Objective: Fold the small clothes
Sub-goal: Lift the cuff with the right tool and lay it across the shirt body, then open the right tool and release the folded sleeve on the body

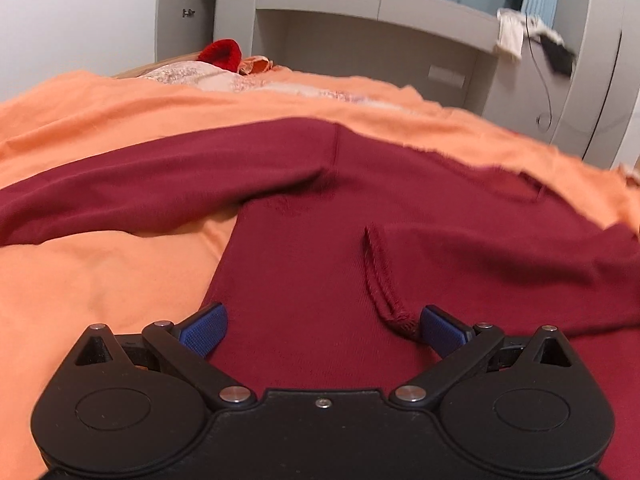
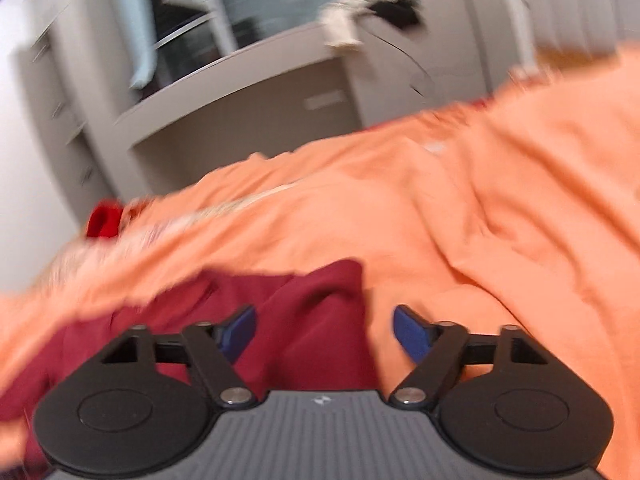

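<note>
Sweater (image 1: 312,248), dark red, spread on orange sheet (image 1: 100,264). Left hand-held gripper (image 1: 322,330): spread wide over hem. Right hand-held gripper (image 2: 324,334): spread wide, empty.

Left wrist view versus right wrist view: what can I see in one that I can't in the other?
Only the left wrist view shows the maroon garment spread out, with one sleeve reaching left, a folded-over stitched hem, and the open left tongs above it.

Only the right wrist view, which is blurred, shows the open right tongs over a bunched end of the garment.

Both share the orange bedsheet, a bright red item at its far edge, and the grey cabinet behind.
</note>
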`<state>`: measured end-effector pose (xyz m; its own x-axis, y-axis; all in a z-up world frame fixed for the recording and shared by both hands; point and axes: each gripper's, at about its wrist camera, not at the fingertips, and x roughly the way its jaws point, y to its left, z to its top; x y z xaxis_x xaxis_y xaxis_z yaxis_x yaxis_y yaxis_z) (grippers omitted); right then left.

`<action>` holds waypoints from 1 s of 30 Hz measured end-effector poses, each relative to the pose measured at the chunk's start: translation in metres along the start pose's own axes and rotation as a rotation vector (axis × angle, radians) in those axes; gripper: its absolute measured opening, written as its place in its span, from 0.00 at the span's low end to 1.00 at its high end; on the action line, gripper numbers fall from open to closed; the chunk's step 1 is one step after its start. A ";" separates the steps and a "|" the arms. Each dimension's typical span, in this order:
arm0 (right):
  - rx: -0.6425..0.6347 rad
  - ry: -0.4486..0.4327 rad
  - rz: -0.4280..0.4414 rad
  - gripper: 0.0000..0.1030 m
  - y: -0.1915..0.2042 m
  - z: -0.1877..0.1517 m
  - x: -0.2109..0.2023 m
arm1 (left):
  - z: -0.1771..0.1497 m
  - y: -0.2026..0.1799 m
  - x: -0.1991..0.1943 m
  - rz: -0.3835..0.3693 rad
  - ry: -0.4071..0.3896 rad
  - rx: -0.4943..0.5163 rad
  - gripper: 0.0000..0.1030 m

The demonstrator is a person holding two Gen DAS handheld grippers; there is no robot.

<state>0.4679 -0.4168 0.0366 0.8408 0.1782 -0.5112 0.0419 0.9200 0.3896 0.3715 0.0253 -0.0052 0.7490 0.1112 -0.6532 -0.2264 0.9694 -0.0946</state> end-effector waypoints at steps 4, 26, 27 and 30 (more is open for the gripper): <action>0.105 0.055 0.025 0.40 -0.019 0.015 0.035 | -0.004 -0.003 0.003 0.020 0.004 0.039 1.00; -0.182 0.047 0.116 0.40 -0.032 -0.018 -0.037 | -0.007 -0.005 0.005 0.015 0.006 0.060 1.00; -0.158 0.055 0.132 0.40 -0.037 -0.023 -0.044 | -0.007 -0.005 0.004 0.014 0.006 0.061 1.00; -0.144 0.069 0.152 0.40 -0.043 -0.035 -0.053 | -0.007 -0.005 0.002 0.015 0.005 0.067 1.00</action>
<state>0.4025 -0.4541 0.0203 0.7927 0.3373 -0.5079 -0.1638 0.9202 0.3556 0.3697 0.0190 -0.0116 0.7430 0.1249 -0.6576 -0.1955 0.9801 -0.0348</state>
